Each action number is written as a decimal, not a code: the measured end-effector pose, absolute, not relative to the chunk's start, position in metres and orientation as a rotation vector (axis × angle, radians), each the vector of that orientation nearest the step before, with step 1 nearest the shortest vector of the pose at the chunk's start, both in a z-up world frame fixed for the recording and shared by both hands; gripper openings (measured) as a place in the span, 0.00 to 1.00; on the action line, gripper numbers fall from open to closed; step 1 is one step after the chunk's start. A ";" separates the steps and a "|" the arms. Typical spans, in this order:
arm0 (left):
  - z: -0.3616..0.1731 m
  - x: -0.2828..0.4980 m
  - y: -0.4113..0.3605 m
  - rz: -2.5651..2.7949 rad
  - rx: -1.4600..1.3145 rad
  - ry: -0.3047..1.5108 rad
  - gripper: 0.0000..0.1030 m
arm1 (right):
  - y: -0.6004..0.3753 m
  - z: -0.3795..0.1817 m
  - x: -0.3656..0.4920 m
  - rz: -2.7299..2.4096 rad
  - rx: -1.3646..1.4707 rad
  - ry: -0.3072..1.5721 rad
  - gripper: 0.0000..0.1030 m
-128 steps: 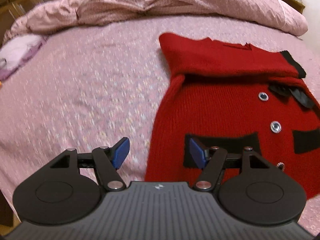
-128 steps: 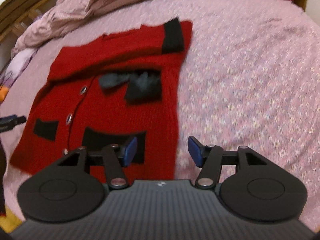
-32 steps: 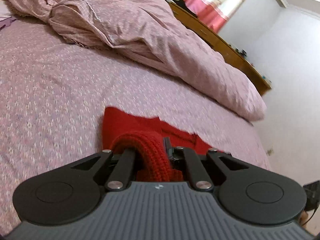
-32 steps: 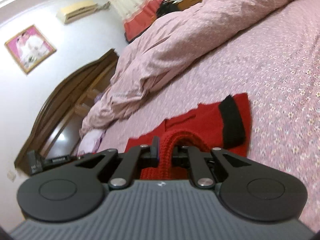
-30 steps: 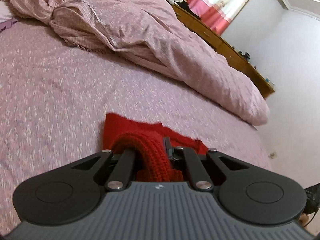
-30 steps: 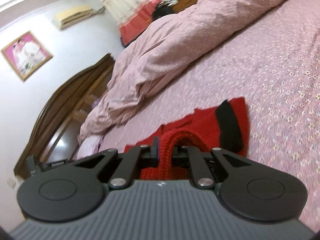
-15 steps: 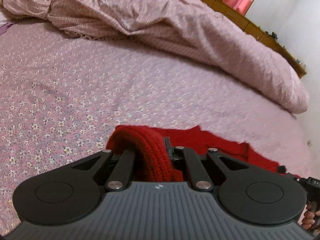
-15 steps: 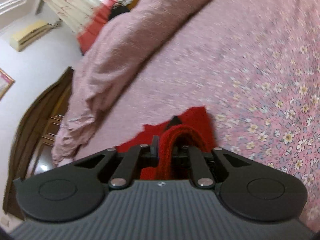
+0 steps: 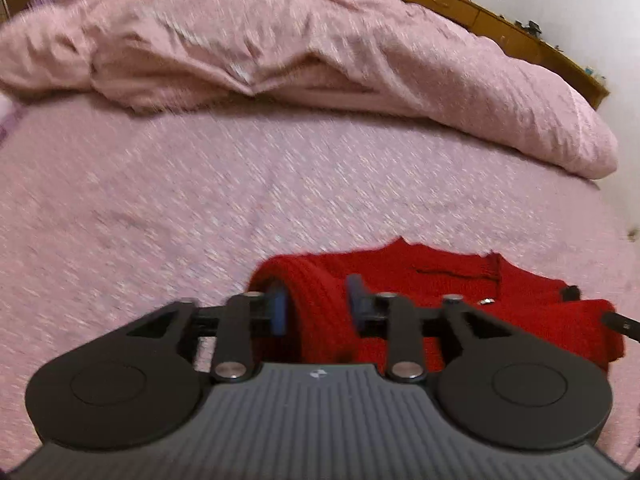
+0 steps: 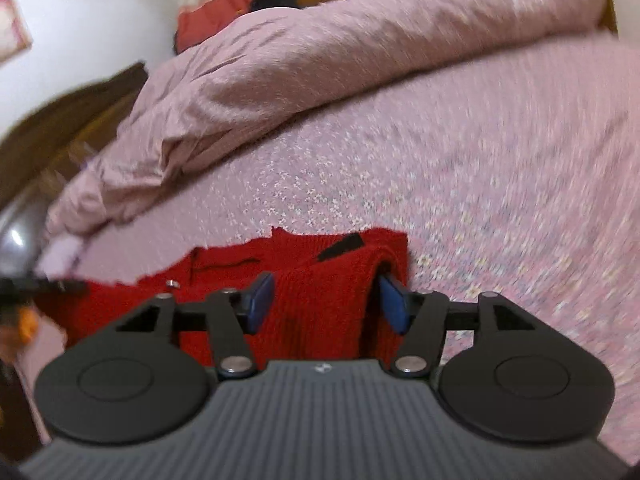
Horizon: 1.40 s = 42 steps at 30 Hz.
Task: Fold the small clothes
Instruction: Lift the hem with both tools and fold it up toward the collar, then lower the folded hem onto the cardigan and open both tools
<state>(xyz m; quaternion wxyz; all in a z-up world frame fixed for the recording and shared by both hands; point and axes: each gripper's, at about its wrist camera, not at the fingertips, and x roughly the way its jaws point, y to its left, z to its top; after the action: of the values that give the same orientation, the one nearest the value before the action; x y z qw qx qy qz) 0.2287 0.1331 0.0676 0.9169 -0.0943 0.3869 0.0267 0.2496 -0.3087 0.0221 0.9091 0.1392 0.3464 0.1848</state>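
Note:
A small red knit cardigan [image 9: 448,280] with black trim lies folded over on the pink flowered bedsheet [image 9: 200,200]. My left gripper [image 9: 318,306] is open, its blue pads either side of the cardigan's left folded edge. In the right wrist view the cardigan [image 10: 312,276] lies under my right gripper [image 10: 326,302], which is open with its blue pads wide apart around the right folded edge. A black cuff [image 10: 340,246] shows on top. The lower part of the cardigan is hidden behind both gripper bodies.
A rumpled pink duvet [image 9: 320,48] lies heaped along the far side of the bed. A wooden headboard [image 10: 60,128] is at the left of the right wrist view. A wooden dresser [image 9: 500,20] stands beyond the bed.
Both grippers were shut on the cardigan's hem, carried it forward over the garment, and have now opened and let it go. The views have tilted down toward the bed.

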 end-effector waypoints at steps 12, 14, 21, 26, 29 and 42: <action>0.068 0.170 0.095 -0.006 -0.009 0.734 0.63 | -0.269 0.037 0.188 0.444 0.101 0.635 0.58; 0.057 0.163 0.084 -0.023 0.033 0.743 0.63 | -0.259 0.033 0.181 0.450 0.083 0.640 0.58; 0.008 0.159 0.060 -0.055 0.096 0.814 0.61 | -0.232 0.010 0.168 0.453 -0.022 0.639 0.57; -0.004 0.172 0.061 -0.038 0.121 0.784 0.60 | -0.217 -0.004 0.174 0.417 -0.136 0.632 0.55; -0.004 0.182 0.060 -0.023 0.116 0.766 0.60 | -0.213 -0.007 0.182 0.404 -0.160 0.621 0.55; 0.005 0.259 0.087 0.180 0.038 0.714 0.60 | -0.197 -0.010 0.243 0.334 -0.114 0.600 0.54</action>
<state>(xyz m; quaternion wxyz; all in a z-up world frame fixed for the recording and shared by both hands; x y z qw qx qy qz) 0.2591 0.0869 0.0048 0.9328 0.0185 0.3490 0.0878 0.2425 -0.1974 -0.0104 0.9401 -0.0558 0.2938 0.1638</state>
